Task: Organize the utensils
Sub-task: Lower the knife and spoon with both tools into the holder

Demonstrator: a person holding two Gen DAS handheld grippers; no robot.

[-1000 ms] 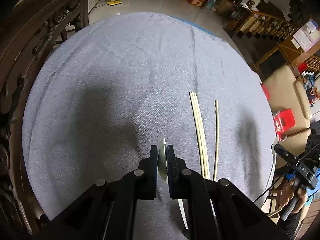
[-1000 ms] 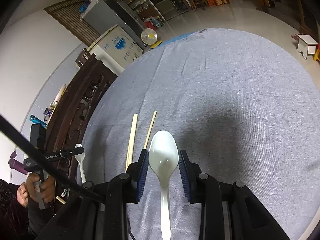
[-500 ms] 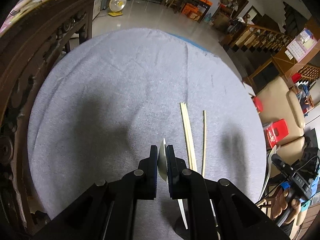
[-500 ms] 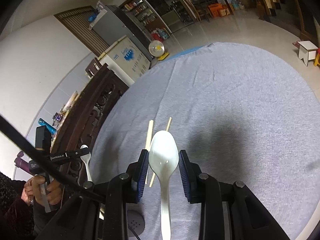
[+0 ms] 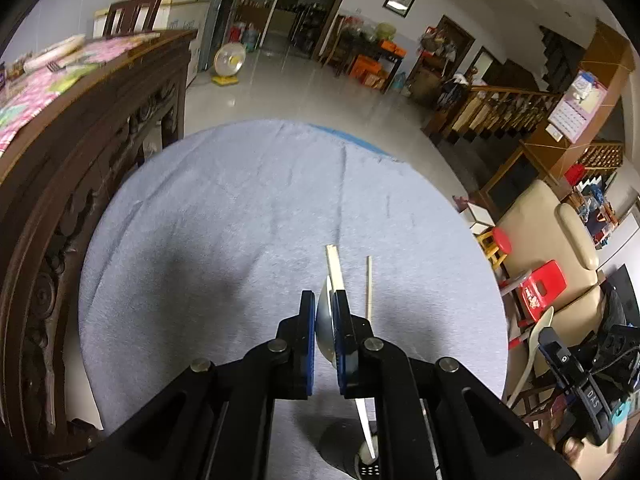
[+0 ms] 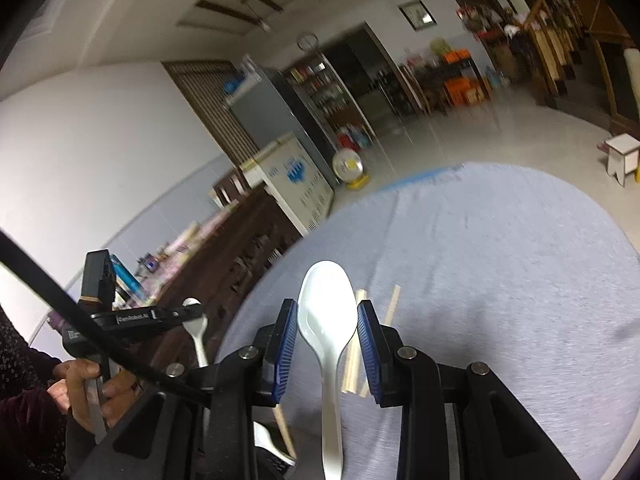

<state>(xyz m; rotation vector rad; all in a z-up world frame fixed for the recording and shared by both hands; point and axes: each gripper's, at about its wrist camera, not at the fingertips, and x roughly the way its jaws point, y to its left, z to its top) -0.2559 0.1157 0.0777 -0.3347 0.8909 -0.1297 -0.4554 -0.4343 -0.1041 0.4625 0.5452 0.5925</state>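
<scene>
My left gripper (image 5: 323, 300) is shut on a white spoon (image 5: 323, 328) held edge-on, its handle slanting down toward a dark round holder (image 5: 340, 446). In the right wrist view my right gripper (image 6: 327, 320) is shut on a second white spoon (image 6: 326, 304), bowl up and facing the camera, handle hanging down. Both grippers hover above the near edge of the grey-clothed round table (image 5: 240, 240). A pair of chopsticks (image 5: 334, 266) and a single chopstick (image 5: 368, 288) lie on the cloth just beyond the left fingertips. The same chopsticks (image 6: 352, 360) show behind the right pads.
A carved dark wooden sideboard (image 5: 80, 160) runs along the table's left side. Chairs and red stools (image 5: 540, 284) stand to the right. A person's hand (image 6: 80, 376) grips the left gripper's handle. The far half of the cloth (image 6: 500, 280) is bare.
Both grippers have risen and tipped upward, so the table sits lower in both views and more of the room shows. Each still holds its spoon. The chopsticks have not moved.
</scene>
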